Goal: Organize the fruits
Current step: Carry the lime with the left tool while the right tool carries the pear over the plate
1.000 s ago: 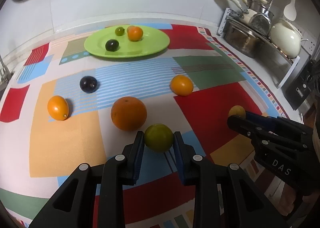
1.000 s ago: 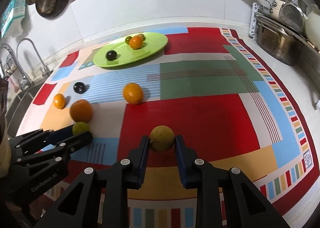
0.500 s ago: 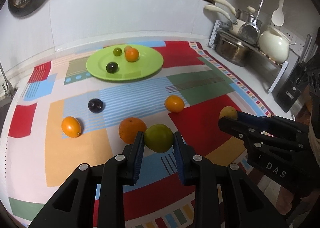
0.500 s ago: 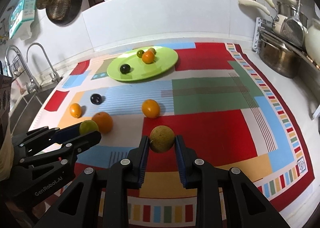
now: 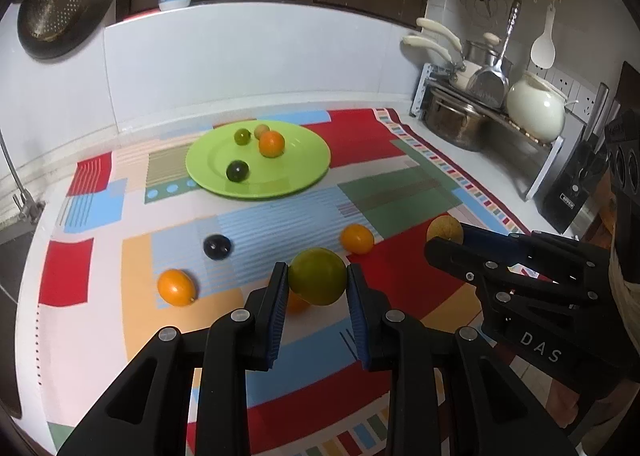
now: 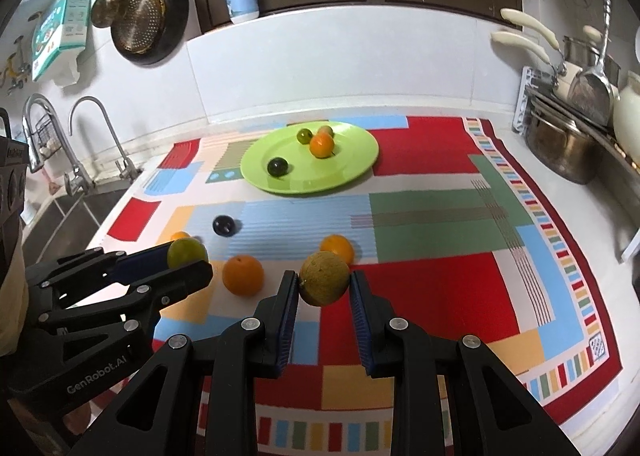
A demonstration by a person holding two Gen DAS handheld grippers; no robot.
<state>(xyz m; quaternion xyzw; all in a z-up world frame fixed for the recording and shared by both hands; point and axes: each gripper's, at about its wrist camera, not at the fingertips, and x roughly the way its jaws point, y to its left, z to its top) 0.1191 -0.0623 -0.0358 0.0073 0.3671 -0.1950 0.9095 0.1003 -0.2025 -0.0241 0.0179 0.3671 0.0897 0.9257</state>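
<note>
My left gripper [image 5: 318,282] is shut on a green round fruit [image 5: 317,276], held in the air above the patterned cloth. My right gripper [image 6: 324,284] is shut on a yellowish-brown round fruit [image 6: 324,283], also lifted. Each gripper shows in the other's view, the right gripper [image 5: 448,240] at the right, the left gripper [image 6: 188,260] at the left. A green plate [image 5: 304,171] at the back holds a dark fruit [image 5: 237,170], an orange [image 5: 271,143], a small green fruit [image 5: 242,136] and a pale one behind. On the cloth lie a dark plum [image 5: 217,247], a small orange fruit [image 5: 176,288], another orange fruit [image 5: 357,239] and a bigger orange [image 6: 243,275].
A dish rack with pots [image 5: 456,123] and a white kettle [image 5: 536,111] stands at the right edge of the counter. A sink with taps [image 6: 80,147] lies at the left. A white wall panel runs behind the plate. A strainer pan [image 6: 140,21] hangs on the wall.
Both grippers have risen with their fruits, so the cloth and loose fruits look lower and farther. The bigger orange is now mostly hidden behind the left gripper's green fruit.
</note>
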